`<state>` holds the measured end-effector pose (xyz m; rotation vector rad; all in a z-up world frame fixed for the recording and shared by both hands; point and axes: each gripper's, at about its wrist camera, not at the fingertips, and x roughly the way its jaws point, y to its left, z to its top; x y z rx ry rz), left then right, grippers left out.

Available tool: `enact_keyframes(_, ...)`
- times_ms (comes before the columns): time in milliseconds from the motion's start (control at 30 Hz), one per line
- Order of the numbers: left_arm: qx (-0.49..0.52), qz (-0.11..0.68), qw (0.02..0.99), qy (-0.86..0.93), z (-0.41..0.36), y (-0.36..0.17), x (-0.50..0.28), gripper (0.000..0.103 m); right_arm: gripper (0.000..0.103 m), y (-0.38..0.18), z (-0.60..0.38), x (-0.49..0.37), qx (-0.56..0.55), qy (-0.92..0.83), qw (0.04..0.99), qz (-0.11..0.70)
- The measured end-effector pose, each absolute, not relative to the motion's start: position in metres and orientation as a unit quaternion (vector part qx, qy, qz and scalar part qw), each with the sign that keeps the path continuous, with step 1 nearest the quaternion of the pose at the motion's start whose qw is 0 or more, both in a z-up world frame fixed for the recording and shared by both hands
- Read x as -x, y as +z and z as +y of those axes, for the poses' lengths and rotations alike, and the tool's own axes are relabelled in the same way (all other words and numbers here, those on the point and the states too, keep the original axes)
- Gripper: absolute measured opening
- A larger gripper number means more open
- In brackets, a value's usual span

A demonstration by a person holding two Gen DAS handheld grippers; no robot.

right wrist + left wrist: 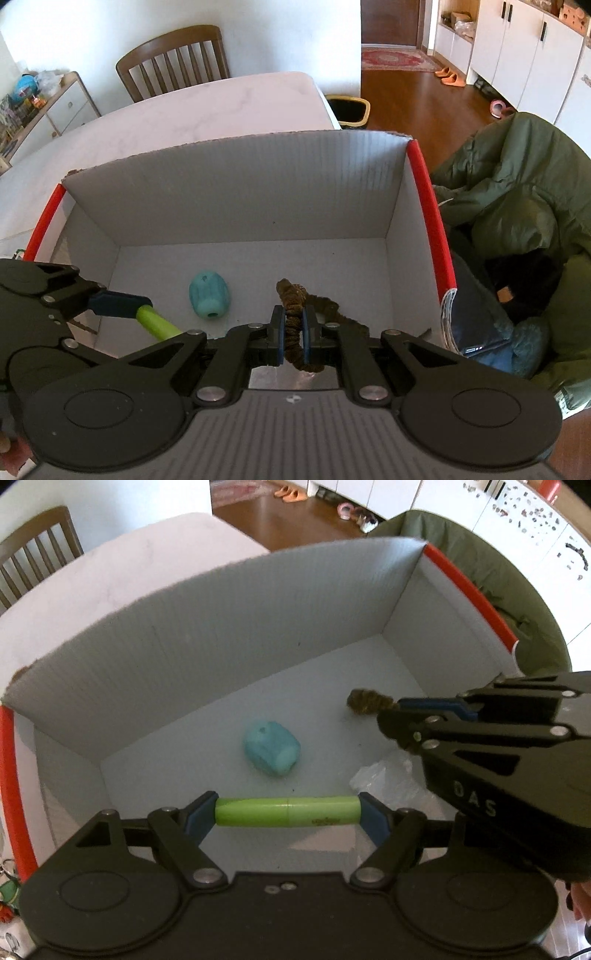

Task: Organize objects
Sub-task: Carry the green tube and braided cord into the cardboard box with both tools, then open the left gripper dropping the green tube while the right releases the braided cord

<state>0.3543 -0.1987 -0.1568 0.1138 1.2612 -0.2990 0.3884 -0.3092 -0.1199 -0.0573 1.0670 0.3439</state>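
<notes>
While one white corrugated box [236, 192] with red-edged sides rests on the marble-patterned surface [207, 107], two tongs are held above it. One smooth green tube [287, 811] is clamped endwise by the left tongs [287, 812]. One brown ruffled fabric band [294, 321] is pinched by the right tongs [294, 334]. One ribbed teal barrel-shaped object [209, 299] and one crumpled clear plastic piece [384, 779] lie on the box floor.
</notes>
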Motion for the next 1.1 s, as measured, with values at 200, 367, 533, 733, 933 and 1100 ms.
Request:
enact_keyframes(200,-0.049,0.609,0.779,-0.138,-0.195,-0.164,-0.357,0.080,0.009,-0.117,-0.309,-0.387,0.025,0.165,0.849,0.501)
enact_keyframes(367,-0.043,0.615,0.775,-0.139,-0.191,-0.164,-0.356,0.089,0.009,-0.114,-0.313,-0.385,0.017,0.170,0.850,0.498)
enact_keyframes(533,-0.035,0.601,0.787,-0.136,-0.184,-0.159,-0.351,0.090,0.010,-0.107,-0.318,-0.381,0.007,0.174,0.854,0.491)
enact_keyframes(733,-0.027,0.557,0.821,-0.127,-0.174,-0.142,-0.336,0.091,0.011,-0.089,-0.323,-0.369,0.002,0.178,0.864,0.471)
enact_keyframes(933,-0.011,0.515,0.847,-0.132,-0.184,-0.118,-0.325,0.091,0.012,-0.070,-0.329,-0.357,-0.009,0.180,0.873,0.453)
enact_keyframes(1100,-0.003,0.479,0.868,-0.135,-0.171,-0.095,-0.303,0.091,0.012,-0.051,-0.335,-0.342,-0.017,0.186,0.883,0.430)
